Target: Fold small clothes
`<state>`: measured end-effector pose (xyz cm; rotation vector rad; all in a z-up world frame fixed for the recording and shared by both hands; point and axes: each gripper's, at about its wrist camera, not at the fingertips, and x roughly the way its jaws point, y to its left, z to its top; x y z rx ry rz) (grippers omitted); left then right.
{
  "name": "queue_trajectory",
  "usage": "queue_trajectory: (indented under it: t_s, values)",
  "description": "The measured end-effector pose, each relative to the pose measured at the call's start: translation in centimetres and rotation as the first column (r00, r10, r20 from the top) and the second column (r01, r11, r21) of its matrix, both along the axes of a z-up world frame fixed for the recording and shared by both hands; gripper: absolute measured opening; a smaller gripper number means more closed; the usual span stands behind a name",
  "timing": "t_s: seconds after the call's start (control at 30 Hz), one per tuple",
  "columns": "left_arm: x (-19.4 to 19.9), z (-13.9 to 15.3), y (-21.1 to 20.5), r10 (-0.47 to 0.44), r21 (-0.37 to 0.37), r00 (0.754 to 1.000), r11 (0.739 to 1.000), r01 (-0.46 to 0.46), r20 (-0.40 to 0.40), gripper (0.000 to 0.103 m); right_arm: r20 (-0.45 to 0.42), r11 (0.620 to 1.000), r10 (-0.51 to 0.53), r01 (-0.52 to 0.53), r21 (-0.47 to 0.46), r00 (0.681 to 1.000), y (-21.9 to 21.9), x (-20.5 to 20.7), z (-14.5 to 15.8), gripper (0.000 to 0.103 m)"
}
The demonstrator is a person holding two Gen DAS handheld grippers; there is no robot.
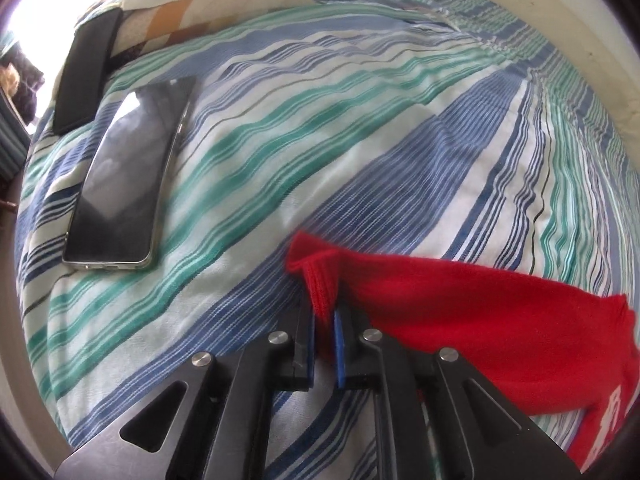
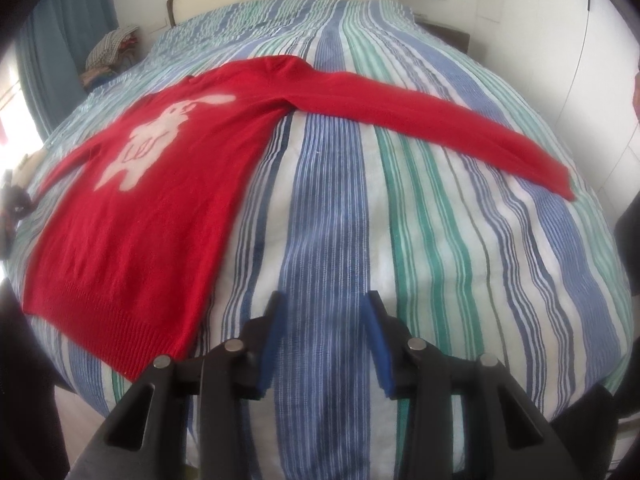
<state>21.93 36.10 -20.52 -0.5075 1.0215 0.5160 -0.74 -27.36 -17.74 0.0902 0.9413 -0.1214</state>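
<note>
Red sweater (image 2: 132, 216) cuff (image 1: 320, 280) between left gripper (image 1: 324, 320) jaws.

The left wrist camera sits right behind the left tongs (image 1: 323, 320), very close to the bed (image 1: 360, 128), looking steeply down at a red sleeve end of the sweater (image 1: 480, 312). The right wrist camera sits behind the right tongs (image 2: 324, 320), farther back, looking along the bed at the whole sweater (image 2: 168, 184). Both views share the sweater and the bed.

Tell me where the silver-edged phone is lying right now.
In the left wrist view, the silver-edged phone lies screen-up on the striped bedspread, left of the red sweater, just below a black phone.
</note>
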Motion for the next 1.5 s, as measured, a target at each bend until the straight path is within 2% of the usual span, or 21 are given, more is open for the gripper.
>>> queue_trajectory:
  t_s: [0.07,0.13,0.2,0.27,0.33,0.43,0.5,0.57,0.6,0.67,0.7,0.8,0.83,0.9,1.0,1.07,1.13,1.23,1.3,1.4,1.5]
  values:
    - [-0.8,0.9,0.2,0.011,-0.037,1.0,0.999,-0.011,0.011,0.019,0.0,1.0,-0.021,0.021,0.012,1.0,-0.5,0.0,0.2,0.039]
    - [-2.1,2.9,-0.5,-0.007,-0.016,0.999,1.0,0.007,0.034,0.041,-0.008,0.999,-0.042,0.042,0.018,0.999,-1.2,0.0,0.5,0.043]
    - [-4.0,5.0,-2.3,-0.074,-0.039,0.994,0.996,0.077,0.085,0.05,-0.027,0.999,-0.051,0.051,-0.001,0.998,-1.7,0.0,1.1,0.055]
    - [-5.6,6.6,-5.7,-0.209,-0.073,0.971,0.973,0.219,0.118,0.05,-0.037,0.999,-0.03,0.029,-0.023,0.999,-1.7,-0.1,2.1,0.056]
    - [-7.3,7.9,-10.7,-0.38,-0.09,0.915,0.915,0.393,0.136,0.05,-0.055,0.999,0.023,-0.025,-0.036,0.998,-1.1,0.1,3.1,0.056]
    - [-10.1,8.4,-19.2,-0.617,-0.115,0.772,0.764,0.634,0.155,0.05,-0.038,0.993,0.118,-0.117,0.009,0.992,0.7,0.8,4.9,0.056]
    - [-11.7,7.7,-24.3,-0.723,-0.127,0.674,0.662,0.739,0.152,0.05,-0.015,0.982,0.184,-0.183,0.048,0.983,2.5,1.8,5.8,0.056]
    - [-13.3,5.8,-28.3,-0.797,-0.134,0.593,0.579,0.804,0.116,0.05,0.009,0.965,0.251,-0.251,0.08,0.968,4.5,2.8,6.3,0.056]
    - [-14.0,4.4,-29.8,-0.822,-0.133,0.566,0.555,0.821,0.07,0.05,0.01,0.955,0.281,-0.281,0.092,0.96,5.5,3.3,6.0,0.056]
    - [-14.6,1.2,-31.6,-0.847,-0.157,0.529,0.53,0.833,-0.053,0.049,-0.026,0.935,0.343,-0.339,0.105,0.939,7.4,4.2,4.2,0.056]
    - [-15.0,0.5,-32.1,-0.854,-0.136,0.513,0.52,0.843,-0.087,0.049,-0.065,0.927,0.368,-0.361,0.101,0.928,8.1,4.4,2.6,0.056]
    - [-15.6,1.8,-32.4,-0.89,-0.085,0.439,0.45,0.889,-0.126,0.05,-0.272,0.923,0.383,-0.375,0.084,0.883,8.9,4.1,-3.4,0.057]
    - [-15.2,2.5,-32.1,-0.896,-0.089,0.426,0.438,0.895,-0.129,0.05,-0.236,0.923,0.382,-0.378,0.064,0.893,8.8,3.4,-3.2,0.06]
    - [-14.1,4.3,-31.4,-0.903,-0.068,0.412,0.422,0.904,-0.121,0.053,-0.266,0.919,0.393,-0.386,0.079,0.88,8.6,2.8,-2.8,0.062]
    - [-10.1,7.6,-30.4,-0.909,-0.008,0.41,0.412,0.911,-0.071,0.067,-0.273,0.915,0.403,-0.392,0.096,0.873,8.0,3.0,-1.5,0.062]
    - [-6.0,9.8,-30.2,-0.903,0.044,0.429,0.428,0.903,-0.03,0.079,-0.243,0.91,0.414,-0.399,0.112,0.877,7.3,4.4,0.2,0.061]
    - [-1.1,11.4,-30.3,-0.891,0.083,0.454,0.453,0.888,0.006,0.097,-0.18,0.905,0.423,-0.405,0.127,0.888,6.3,7.2,2.8,0.061]
    - [7.3,12.0,-30.4,-0.865,0.049,0.502,0.502,0.863,0.027,0.097,-0.059,0.909,0.402,-0.39,0.149,0.914,4.4,13.4,6.7,0.062]
    - [12.0,11.6,-31.7,-0.85,0.069,0.527,0.526,0.848,0.008,0.096,0.008,0.909,0.376,-0.371,0.192,0.926,3.1,18.4,8.5,0.064]
    - [17.1,10.0,-34.2,-0.857,0.075,0.515,0.511,0.856,-0.033,0.096,0.019,0.91,0.322,-0.315,0.269,0.947,1.0,26.9,9.3,0.065]
    - [20.0,8.7,-36.0,-0.872,0.103,0.487,0.48,0.871,-0.051,0.096,-0.062,0.884,0.303,-0.255,0.392,0.951,-0.8,35.0,7.9,0.065]
